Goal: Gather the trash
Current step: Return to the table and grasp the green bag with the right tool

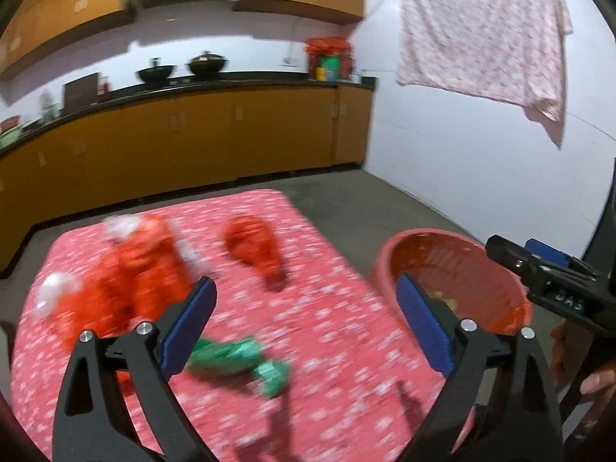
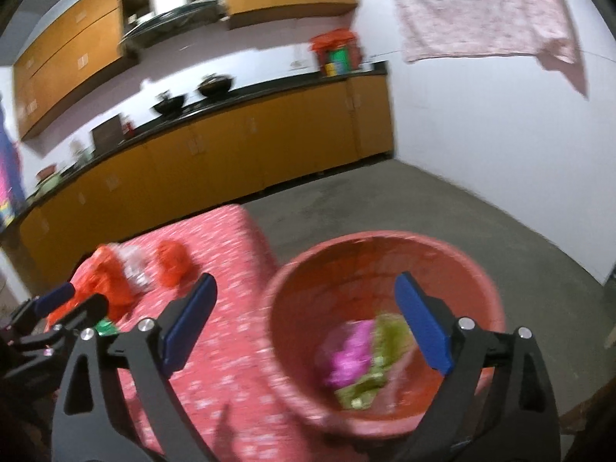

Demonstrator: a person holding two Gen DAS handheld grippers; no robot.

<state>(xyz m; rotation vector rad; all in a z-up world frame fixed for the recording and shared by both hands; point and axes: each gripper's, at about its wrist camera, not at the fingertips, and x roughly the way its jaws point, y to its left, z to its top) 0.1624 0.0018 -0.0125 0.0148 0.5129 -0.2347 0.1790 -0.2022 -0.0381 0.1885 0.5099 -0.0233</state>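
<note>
My left gripper [image 1: 304, 281] hangs open and empty above a table covered in a red patterned cloth [image 1: 338, 331]. Just below its left finger lies a green wrapper [image 1: 238, 362]. An orange plastic bag [image 1: 131, 269] with white scraps lies further left, and a red crumpled piece [image 1: 254, 246] sits behind. My right gripper [image 2: 304, 281] is open with nothing between its fingers, above a red basket [image 2: 385, 236] beside the table's right edge. A pink wrapper [image 2: 350, 354] and a green-yellow wrapper [image 2: 385, 335] lie in the basket. Motion blurs both views.
Grey concrete floor [image 2: 423, 200] stretches behind the table and basket. Yellow cabinets with a dark counter [image 1: 192, 88] and pots line the far wall. A pink cloth [image 1: 481, 30] hangs on the white wall to the right. A person's hand [image 1: 593, 381] shows at the lower right.
</note>
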